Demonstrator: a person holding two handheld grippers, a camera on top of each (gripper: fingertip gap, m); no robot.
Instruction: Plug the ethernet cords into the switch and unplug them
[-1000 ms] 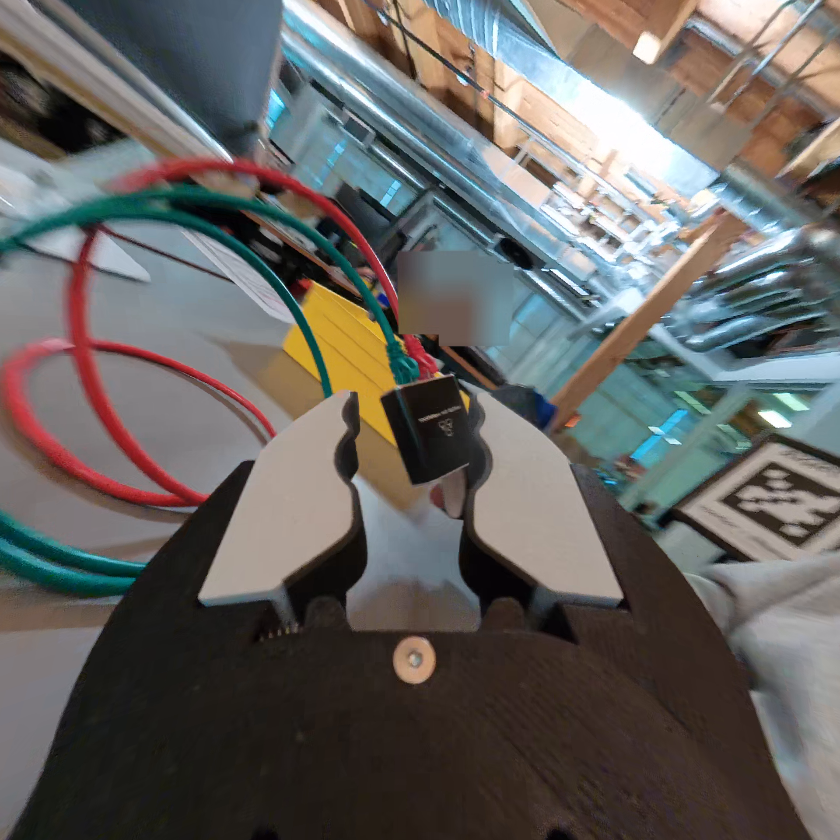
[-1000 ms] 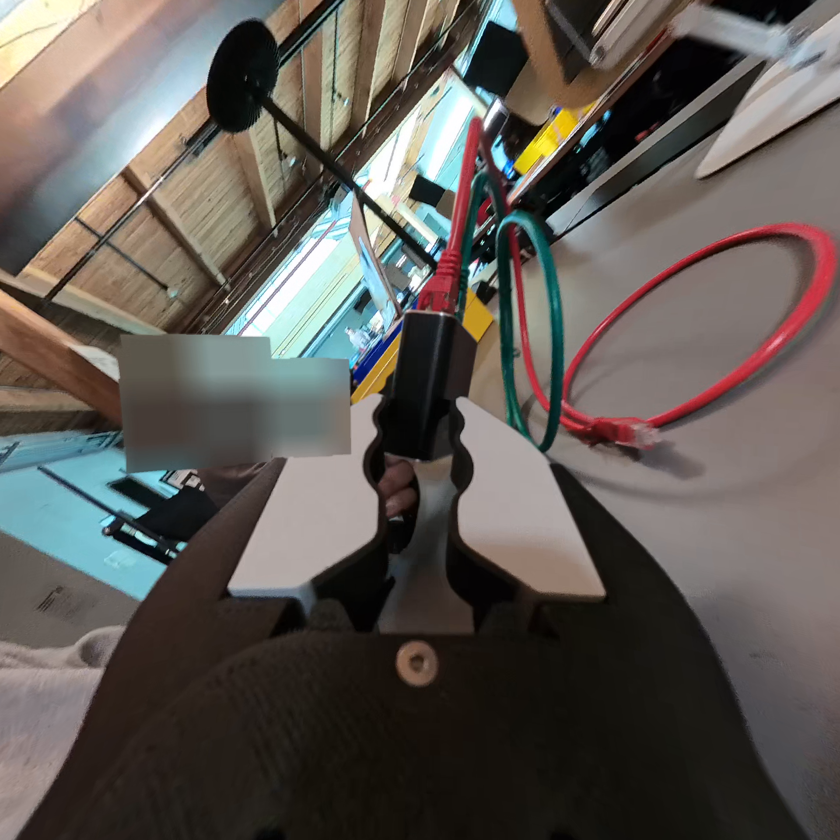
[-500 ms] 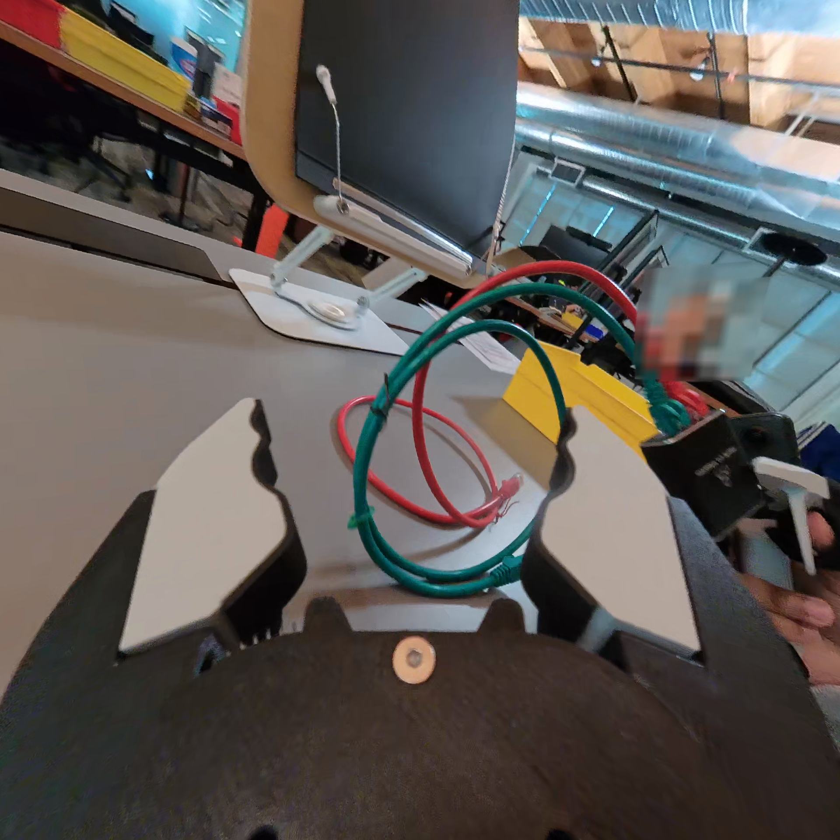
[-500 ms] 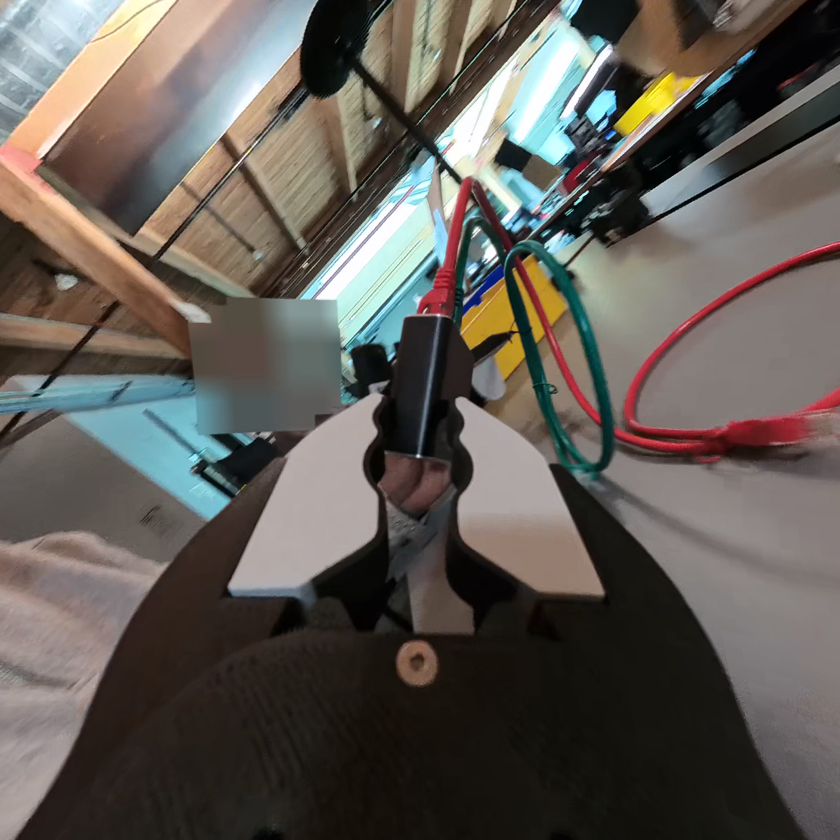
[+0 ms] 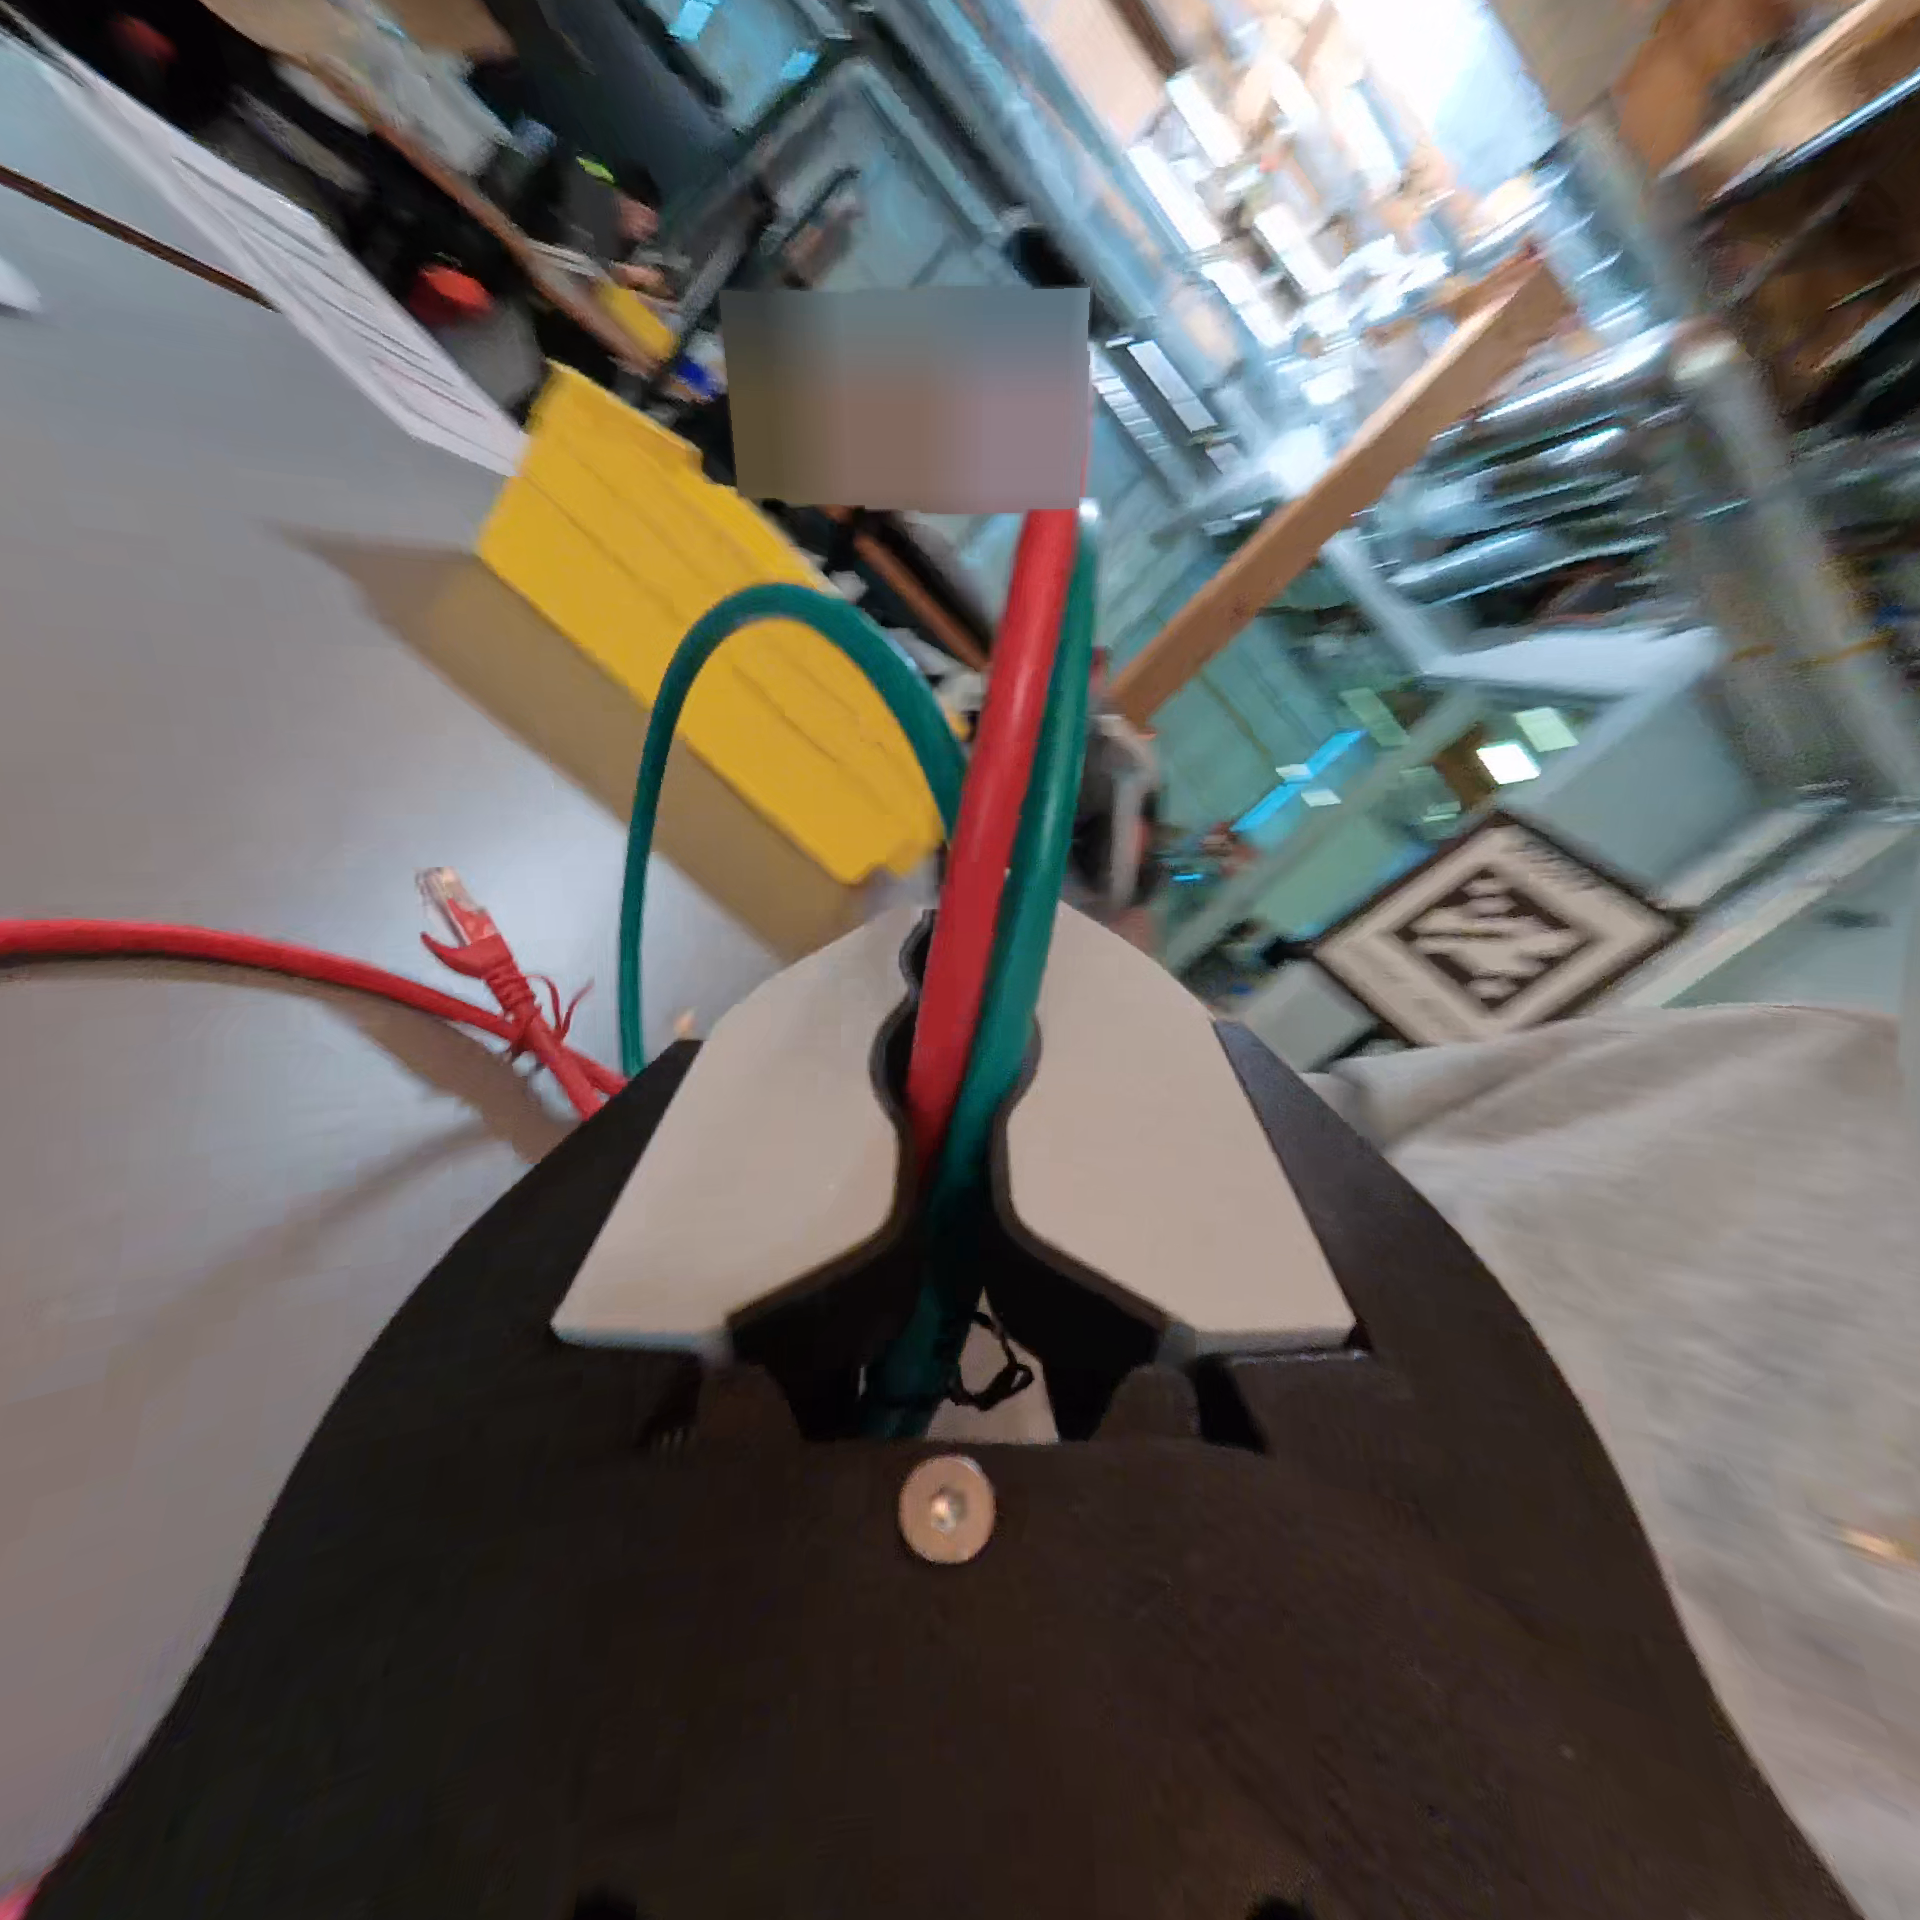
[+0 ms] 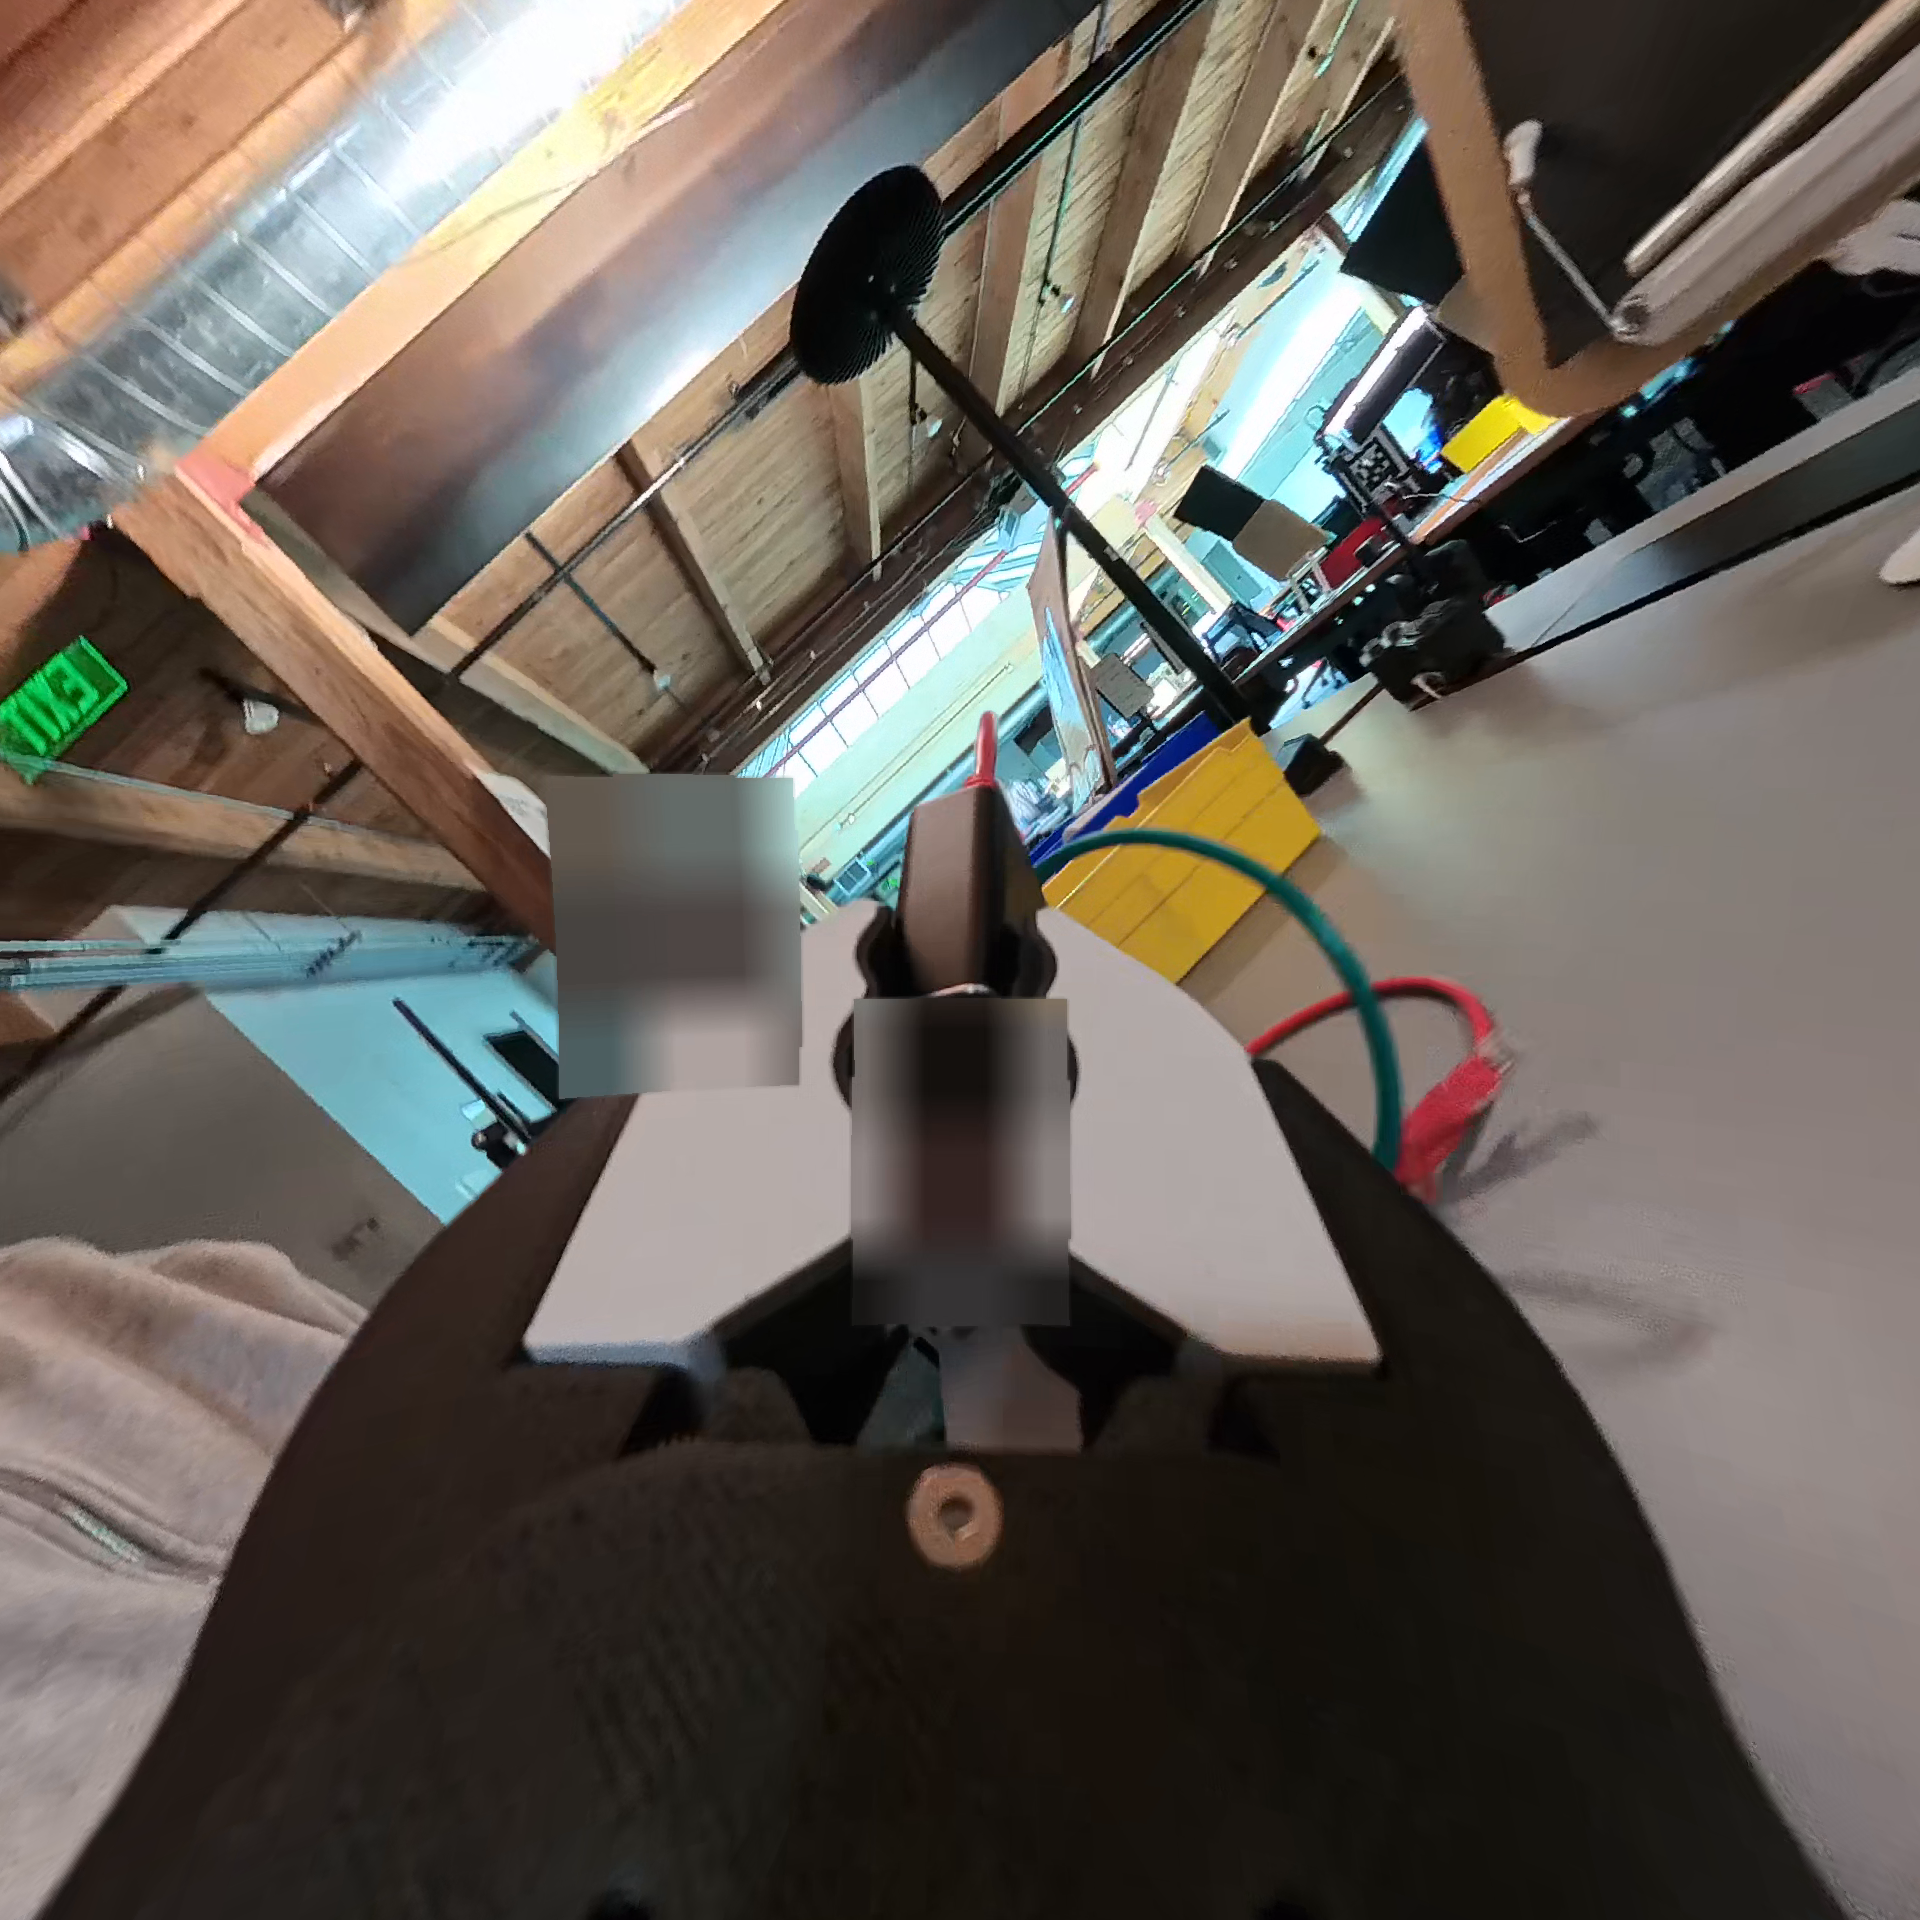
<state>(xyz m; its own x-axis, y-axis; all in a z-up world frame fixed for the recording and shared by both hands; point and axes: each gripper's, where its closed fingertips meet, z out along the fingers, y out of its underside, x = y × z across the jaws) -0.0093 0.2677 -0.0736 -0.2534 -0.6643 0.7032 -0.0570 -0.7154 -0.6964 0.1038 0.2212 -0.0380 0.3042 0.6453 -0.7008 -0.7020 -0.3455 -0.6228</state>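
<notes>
In the left wrist view my left gripper (image 5: 961, 987) is shut on two ethernet cords, a red cord (image 5: 992, 810) and a green cord (image 5: 1055, 831), which run up between the fingers. The green cord loops left over the grey table (image 5: 208, 727). A loose red plug (image 5: 457, 920) lies on the table. In the right wrist view my right gripper (image 6: 956, 935) is shut on the small black switch (image 6: 956, 883) and holds it off the table. A red cord (image 6: 985, 743) leaves the switch's far end. The green cord (image 6: 1340, 935) and the red plug (image 6: 1460, 1101) show to the right.
A yellow bin (image 5: 707, 644) stands on the table beyond the cords; it also shows in the right wrist view (image 6: 1195, 852). A printed sheet (image 5: 343, 322) lies at the far left. A grey sleeve (image 5: 1610, 1299) is at the right. A monitor on a stand (image 6: 1662, 187) is at the upper right.
My left gripper, wide open over the table half a second ago, has swung back and shut on the red and green cords. My right gripper has kept hold of the switch.
</notes>
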